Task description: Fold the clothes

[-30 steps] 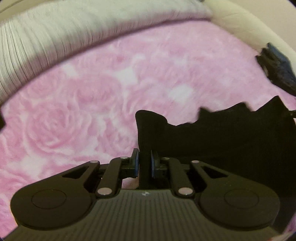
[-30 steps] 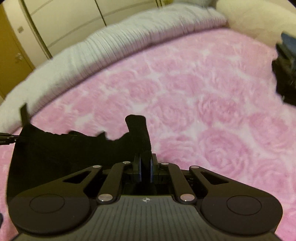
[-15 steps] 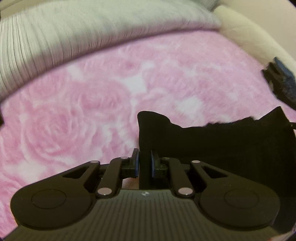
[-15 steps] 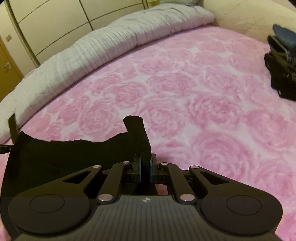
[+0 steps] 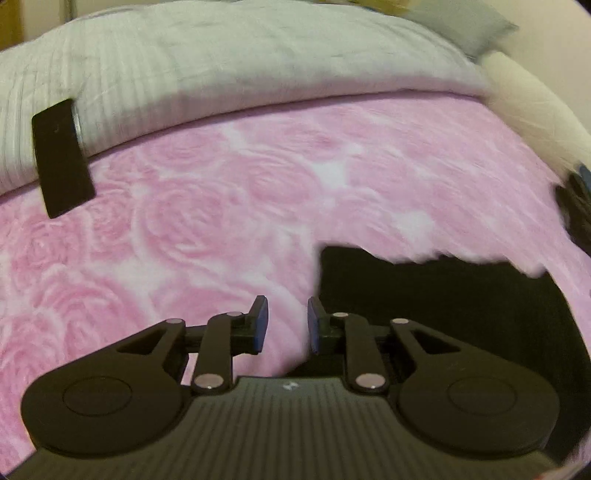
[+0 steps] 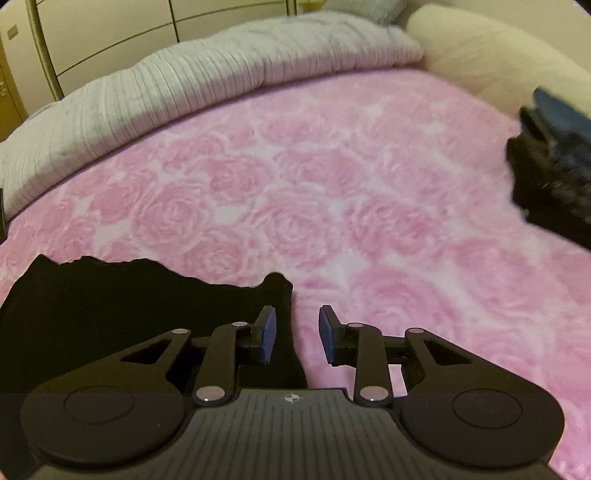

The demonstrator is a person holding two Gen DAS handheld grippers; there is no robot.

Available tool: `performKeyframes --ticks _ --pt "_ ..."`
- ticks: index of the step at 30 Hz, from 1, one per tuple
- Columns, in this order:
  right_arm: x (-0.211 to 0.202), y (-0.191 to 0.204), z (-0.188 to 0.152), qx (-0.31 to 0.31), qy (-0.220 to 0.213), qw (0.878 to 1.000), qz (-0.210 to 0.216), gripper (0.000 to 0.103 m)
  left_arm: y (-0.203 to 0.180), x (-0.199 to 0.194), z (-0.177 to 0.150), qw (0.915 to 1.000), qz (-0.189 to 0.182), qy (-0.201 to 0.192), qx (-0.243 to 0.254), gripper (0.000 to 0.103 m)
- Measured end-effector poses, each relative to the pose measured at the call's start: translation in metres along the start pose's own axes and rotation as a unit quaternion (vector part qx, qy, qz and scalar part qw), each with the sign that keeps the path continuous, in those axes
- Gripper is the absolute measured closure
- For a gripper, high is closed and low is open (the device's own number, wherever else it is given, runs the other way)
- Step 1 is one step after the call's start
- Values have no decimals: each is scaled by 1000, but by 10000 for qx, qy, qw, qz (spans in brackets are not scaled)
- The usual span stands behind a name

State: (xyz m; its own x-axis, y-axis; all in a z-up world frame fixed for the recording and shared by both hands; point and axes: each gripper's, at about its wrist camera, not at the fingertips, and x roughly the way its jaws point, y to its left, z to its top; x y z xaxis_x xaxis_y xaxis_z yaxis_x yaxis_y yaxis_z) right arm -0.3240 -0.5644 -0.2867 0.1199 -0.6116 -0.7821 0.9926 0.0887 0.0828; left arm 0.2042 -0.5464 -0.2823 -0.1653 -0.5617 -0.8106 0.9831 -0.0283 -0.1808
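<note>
A black garment point(image 5: 424, 295) lies flat on the pink rose-patterned blanket point(image 5: 221, 206). In the left wrist view its left corner sits just right of my left gripper point(image 5: 286, 323), which is open and empty. In the right wrist view the same garment point(image 6: 129, 295) spreads to the left, its right edge running under the left finger of my right gripper point(image 6: 297, 334), which is open and empty over the blanket point(image 6: 314, 192).
A grey ribbed duvet point(image 5: 221, 66) is bunched along the far side of the bed. A stack of dark folded clothes point(image 6: 550, 173) sits at the right edge. A black flat object point(image 5: 61, 158) shows at the left. Cupboard doors point(image 6: 110, 33) stand behind.
Both grippers were shut on the garment's corners and have opened. The garment has dropped flat onto the blanket, and both grippers have pulled back slightly.
</note>
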Motion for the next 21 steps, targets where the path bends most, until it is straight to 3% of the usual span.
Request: performKeyframes --ticks 4,7,9,12,16,19,21 --pt "-24 37 -34 -152 315 9977 572 72 -34 -11 -51 9956 -612 399 582 84" --pt "-27 70 -69 -464 635 9916 1027 73 -47 7 -91 9891 -525 884 1051 84" --pt "-21 81 -91 -711 822 9880 1093 73 -40 14 -104 9896 -477 851 1057 84" --pt "-16 72 -114 -1001 936 9863 919 77 -22 16 -103 9933 -363 788 768 99" --pt "-28 32 -124 -1066 1101 9878 272 79 -8 4 -105 9933 -162 865 747 99" --pt "-42 0 -133 -993 1377 9843 -479 65 0 -12 -107 9935 72 948 631 99" --pt "-57 -17 -136 -671 1526 9822 -863 63 4 -26 -109 9934 261 936 610 91"
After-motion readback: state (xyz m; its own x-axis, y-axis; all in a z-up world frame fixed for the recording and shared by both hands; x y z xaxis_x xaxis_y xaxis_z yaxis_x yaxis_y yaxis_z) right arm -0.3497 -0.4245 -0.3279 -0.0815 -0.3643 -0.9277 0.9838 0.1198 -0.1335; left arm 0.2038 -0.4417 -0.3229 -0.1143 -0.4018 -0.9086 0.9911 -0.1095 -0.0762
